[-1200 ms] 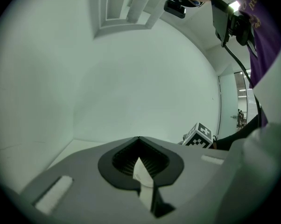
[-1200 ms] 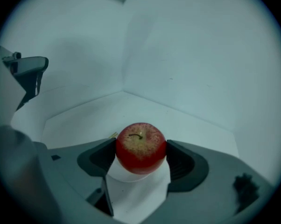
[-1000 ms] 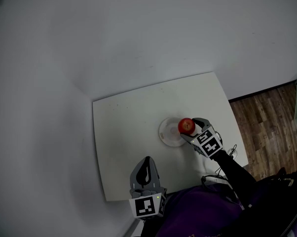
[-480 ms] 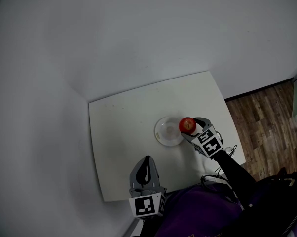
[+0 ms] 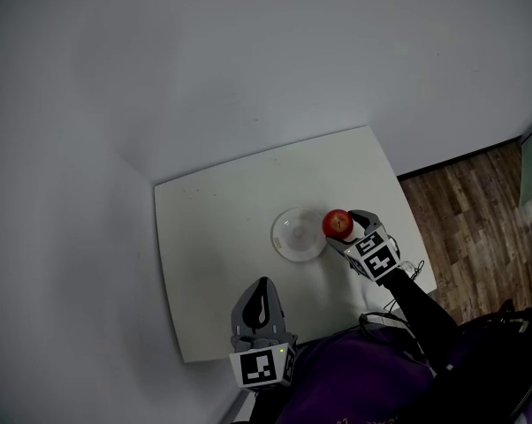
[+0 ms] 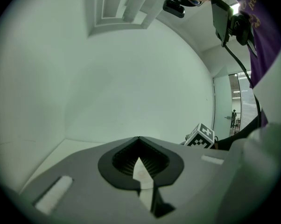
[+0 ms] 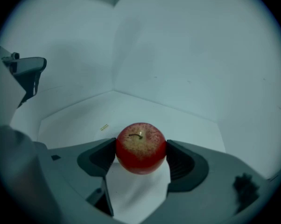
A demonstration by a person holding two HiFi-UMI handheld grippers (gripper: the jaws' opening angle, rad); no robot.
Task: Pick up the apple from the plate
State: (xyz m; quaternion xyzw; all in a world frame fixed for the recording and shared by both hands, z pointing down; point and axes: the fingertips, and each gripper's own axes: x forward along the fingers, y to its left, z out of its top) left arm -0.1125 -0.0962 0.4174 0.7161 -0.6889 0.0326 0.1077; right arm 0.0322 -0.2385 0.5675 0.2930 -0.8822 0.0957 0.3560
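Lifted clear since a second ago, the apple (image 5: 337, 223) now hangs just off the right rim of the white plate (image 5: 284, 247), where earlier it overlapped that rim. In the head view we see it clenched in the right hand-held gripper (image 5: 344, 233) above the white desk (image 5: 204, 263). The plate lies bare beside it, and the left hand-held gripper (image 5: 263, 290) waits near the desk's front edge, well apart from both.

From the left gripper view, we find the left hand-held gripper (image 6: 139, 164) pressed closed on nothing, pointing at a blank wall. The right one's marker cube (image 6: 200, 136) peeks in at the side.

From the right gripper view, the two dark pads of the right hand-held gripper (image 7: 140, 154) squeeze the red apple (image 7: 140, 147) at its widest part, stem upward, with the desk (image 7: 145, 108) visible beyond it.

We judge the pick-up as good as done: the fruit looks free of the plate and the grasp seems centred and secure.
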